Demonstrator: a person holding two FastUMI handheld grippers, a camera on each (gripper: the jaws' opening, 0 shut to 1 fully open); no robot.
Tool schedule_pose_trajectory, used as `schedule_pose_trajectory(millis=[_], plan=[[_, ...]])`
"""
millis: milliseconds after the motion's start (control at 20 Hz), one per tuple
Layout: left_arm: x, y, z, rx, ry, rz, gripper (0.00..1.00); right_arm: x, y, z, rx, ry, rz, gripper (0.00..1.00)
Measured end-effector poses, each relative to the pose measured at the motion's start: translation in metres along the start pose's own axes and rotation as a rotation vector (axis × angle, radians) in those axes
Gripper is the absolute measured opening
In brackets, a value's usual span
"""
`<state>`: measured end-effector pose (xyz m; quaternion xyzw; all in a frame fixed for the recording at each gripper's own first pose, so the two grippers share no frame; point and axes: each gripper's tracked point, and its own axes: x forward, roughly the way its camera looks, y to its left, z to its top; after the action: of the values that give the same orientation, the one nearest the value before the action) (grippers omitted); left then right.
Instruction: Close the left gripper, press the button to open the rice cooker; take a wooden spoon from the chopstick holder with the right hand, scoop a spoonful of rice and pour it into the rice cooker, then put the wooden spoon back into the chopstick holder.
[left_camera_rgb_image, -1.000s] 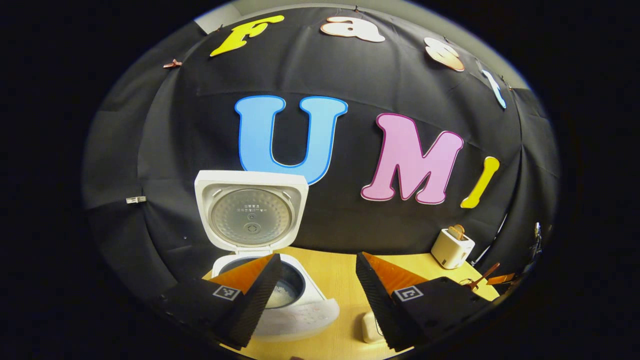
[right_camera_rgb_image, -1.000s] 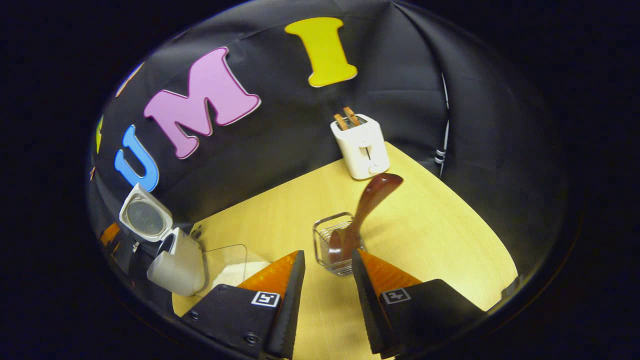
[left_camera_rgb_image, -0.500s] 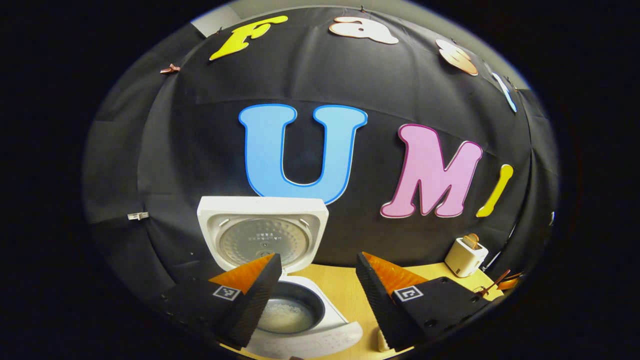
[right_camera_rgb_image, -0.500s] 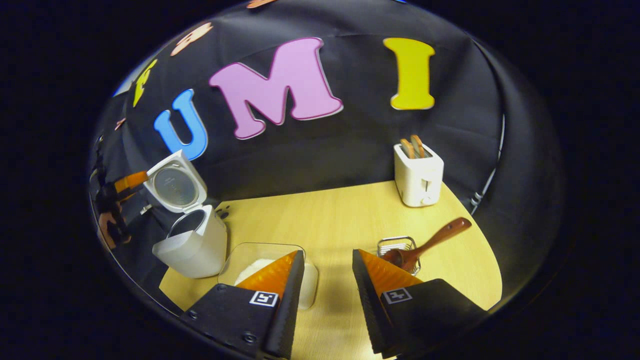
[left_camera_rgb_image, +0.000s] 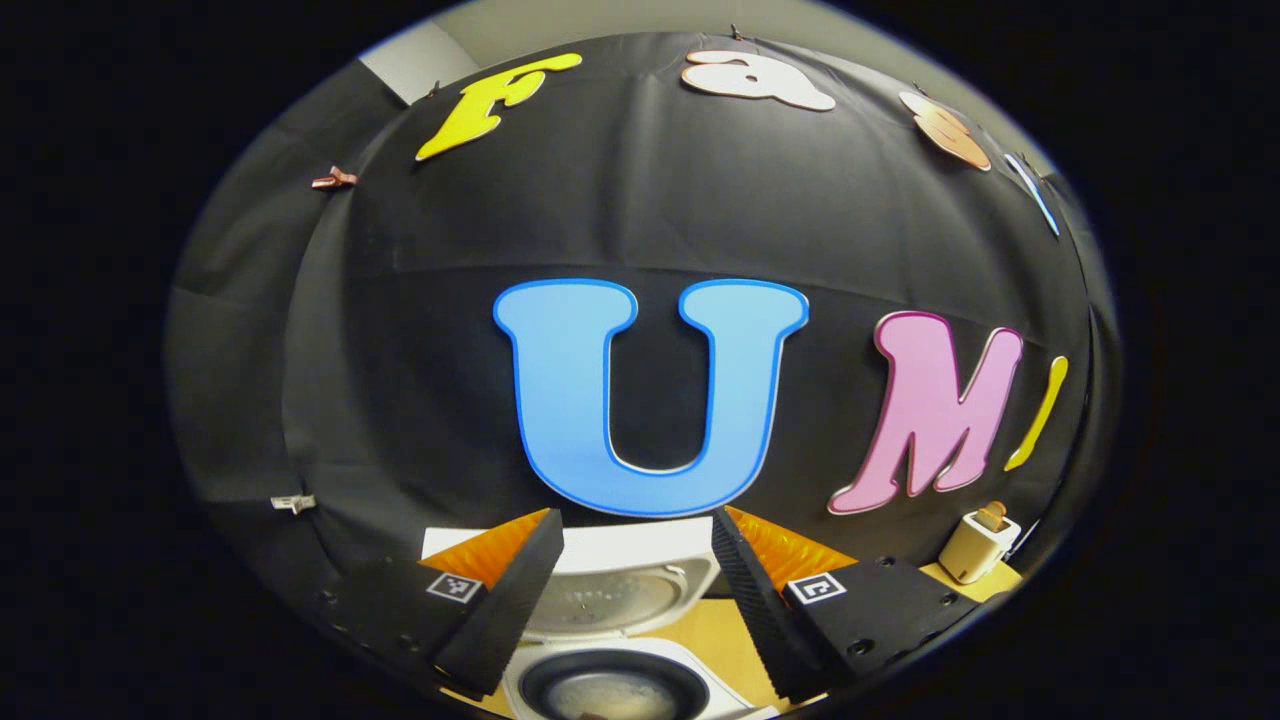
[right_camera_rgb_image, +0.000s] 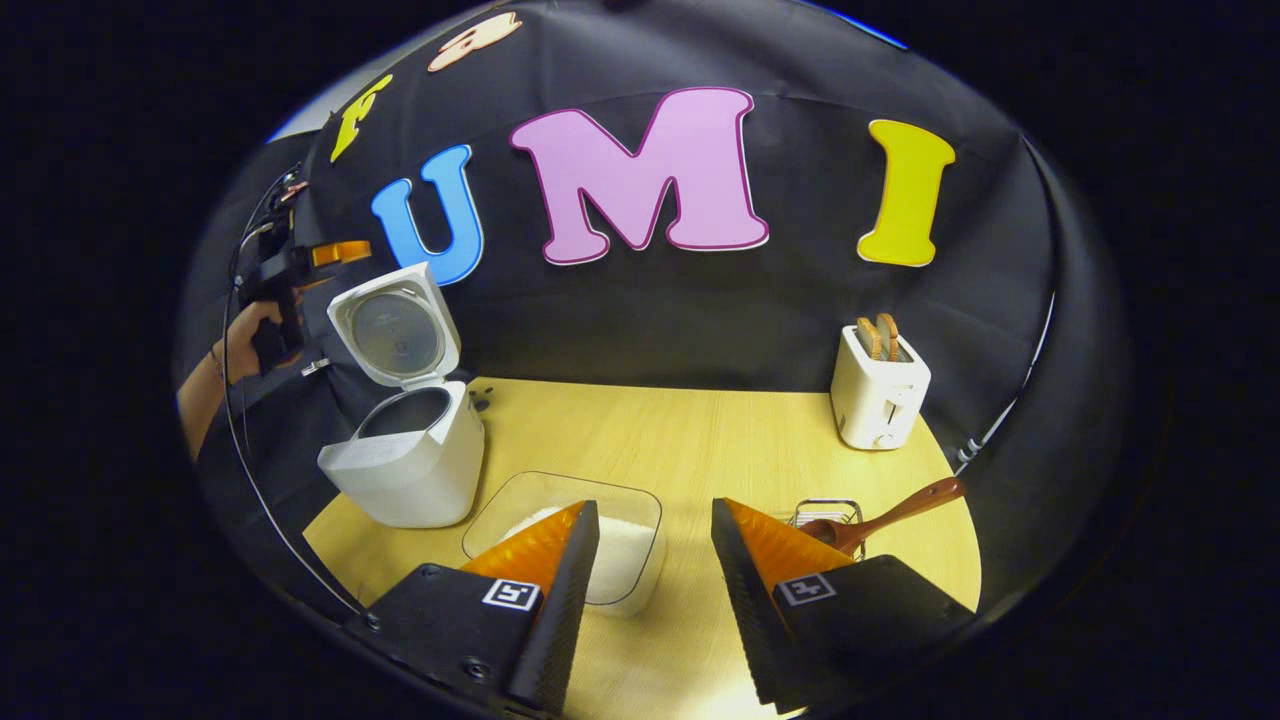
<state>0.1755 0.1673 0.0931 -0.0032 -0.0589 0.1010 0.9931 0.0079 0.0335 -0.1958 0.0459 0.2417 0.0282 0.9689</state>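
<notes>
The left gripper (left_camera_rgb_image: 637, 525) is hanging above the rice cooker (left_camera_rgb_image: 615, 640) with its two fingers spread wide apart, nothing between them and nothing touching them; in the right gripper view it is showing far off at the left edge (right_camera_rgb_image: 335, 253), gripped by a hand (right_camera_rgb_image: 245, 340) beside the cooker's raised lid. The right gripper (right_camera_rgb_image: 655, 520) is likewise standing wide open over the table (right_camera_rgb_image: 700, 440), holding nothing, its fingers hovering just above the near edge of the wood. One rice cooker (right_camera_rgb_image: 410, 440) is sitting at the table's left side with its lid (right_camera_rgb_image: 392, 325) tipped fully up and its pot open; in the left gripper view a pale layer is showing at the bottom of the pot. One clear container of rice (right_camera_rgb_image: 610, 550) is lying just beside the cooker, partly hidden behind the right gripper's left finger. One wooden spoon (right_camera_rgb_image: 890, 515) is resting in one wire chopstick holder (right_camera_rgb_image: 825, 512), bowl end down inside it and handle leaning out to the right, near the right gripper's right finger but apart from it. One white toaster (right_camera_rgb_image: 880, 395) is standing at the back right with two slices of toast (right_camera_rgb_image: 880, 335) sticking up from its slots.
</notes>
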Motion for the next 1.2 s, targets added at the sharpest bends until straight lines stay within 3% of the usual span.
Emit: schedule_pose_trajectory(millis=[400,650,900,1200], plan=[[0.065,0.029,-0.010,0.060,0.054,0.083,0.95,-0.006,0.001,-0.002,-0.015,0.003,-0.016,0.71],[0.085,0.039,-0.039,0.101,0.150,0.102,0.95,-0.008,-0.002,-0.005,-0.010,0.006,-0.034,0.71],[0.068,0.035,-0.055,0.012,0.188,0.093,0.97,-0.008,-0.005,-0.013,-0.011,0.022,-0.047,0.71],[0.024,0.018,-0.068,0.011,0.200,0.067,0.97,-0.008,-0.010,-0.022,-0.002,0.041,-0.052,0.72]])
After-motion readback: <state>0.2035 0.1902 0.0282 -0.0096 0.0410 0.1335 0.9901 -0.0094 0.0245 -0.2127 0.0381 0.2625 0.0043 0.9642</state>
